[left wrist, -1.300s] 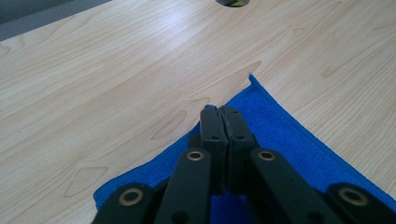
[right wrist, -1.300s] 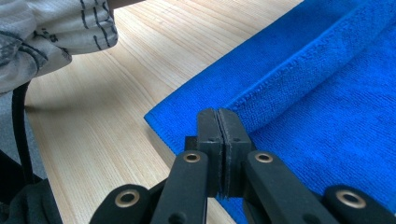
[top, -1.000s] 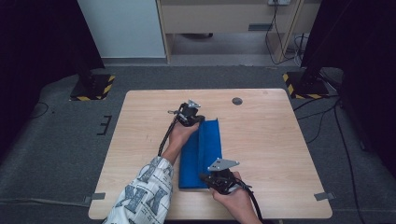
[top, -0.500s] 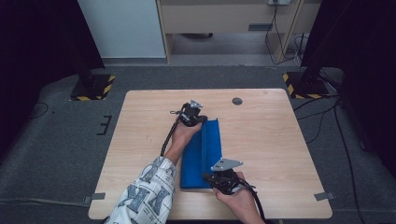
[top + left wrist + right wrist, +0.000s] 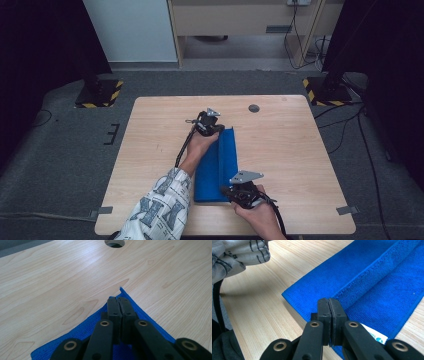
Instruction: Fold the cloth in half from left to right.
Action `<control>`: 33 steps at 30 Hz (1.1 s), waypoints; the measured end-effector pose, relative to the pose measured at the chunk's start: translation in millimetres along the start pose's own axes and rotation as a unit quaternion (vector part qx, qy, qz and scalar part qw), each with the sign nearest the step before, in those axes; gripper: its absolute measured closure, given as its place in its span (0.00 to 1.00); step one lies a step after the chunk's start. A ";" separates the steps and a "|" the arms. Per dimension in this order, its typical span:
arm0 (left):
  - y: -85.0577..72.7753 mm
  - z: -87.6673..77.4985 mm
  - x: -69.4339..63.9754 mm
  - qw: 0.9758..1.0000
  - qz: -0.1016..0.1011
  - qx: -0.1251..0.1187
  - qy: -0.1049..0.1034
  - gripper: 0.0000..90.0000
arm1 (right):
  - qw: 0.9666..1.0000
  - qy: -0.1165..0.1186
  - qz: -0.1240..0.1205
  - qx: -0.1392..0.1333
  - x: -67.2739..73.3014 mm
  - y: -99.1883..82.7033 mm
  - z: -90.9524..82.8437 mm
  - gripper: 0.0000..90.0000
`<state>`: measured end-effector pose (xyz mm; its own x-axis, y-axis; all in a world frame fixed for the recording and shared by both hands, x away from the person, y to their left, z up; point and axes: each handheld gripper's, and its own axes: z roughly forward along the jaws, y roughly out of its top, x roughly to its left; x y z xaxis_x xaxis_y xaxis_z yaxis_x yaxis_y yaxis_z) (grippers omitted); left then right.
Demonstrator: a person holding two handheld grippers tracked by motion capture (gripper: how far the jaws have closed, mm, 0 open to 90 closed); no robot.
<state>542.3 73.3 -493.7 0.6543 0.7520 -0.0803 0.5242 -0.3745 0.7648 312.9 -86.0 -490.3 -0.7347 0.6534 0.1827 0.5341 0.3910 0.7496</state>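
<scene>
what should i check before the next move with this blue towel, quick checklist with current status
1. Left gripper jaws closed: ok, they meet at the far corner of the blue towel.
2. Right gripper jaws closed: ok, they meet over the towel's near end.
3. Cloth actually pinched between either pair of jaws: cannot tell, the pads hide the contact.
4. Towel folded lengthwise and lying flat: ok, a hemmed edge runs along its length in the right gripper view.
5. Room on the table around the towel: ok, bare wood on both sides, and the cable hole lies apart from the cloth.
6. Patterned sleeve off the towel: cannot tell, the forearm lies along its left edge.
</scene>
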 end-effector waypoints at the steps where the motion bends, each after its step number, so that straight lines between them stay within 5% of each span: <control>1: 0.0 0.5 -0.6 1.000 0.000 0.001 0.000 0.99 | 1.000 0.000 0.000 0.000 -0.2 -0.1 -0.3 0.99; 33: -3.7 12.9 -4.9 1.000 -0.001 0.011 -0.009 0.98 | 1.000 -0.004 0.012 0.018 -8.1 -12.8 5.3 0.98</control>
<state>544.2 64.0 -504.4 0.6625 0.7432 -0.0939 0.5375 -0.3843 0.7507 314.1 -92.8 -504.7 -0.7179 0.6679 0.1962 0.5672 0.3979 0.7210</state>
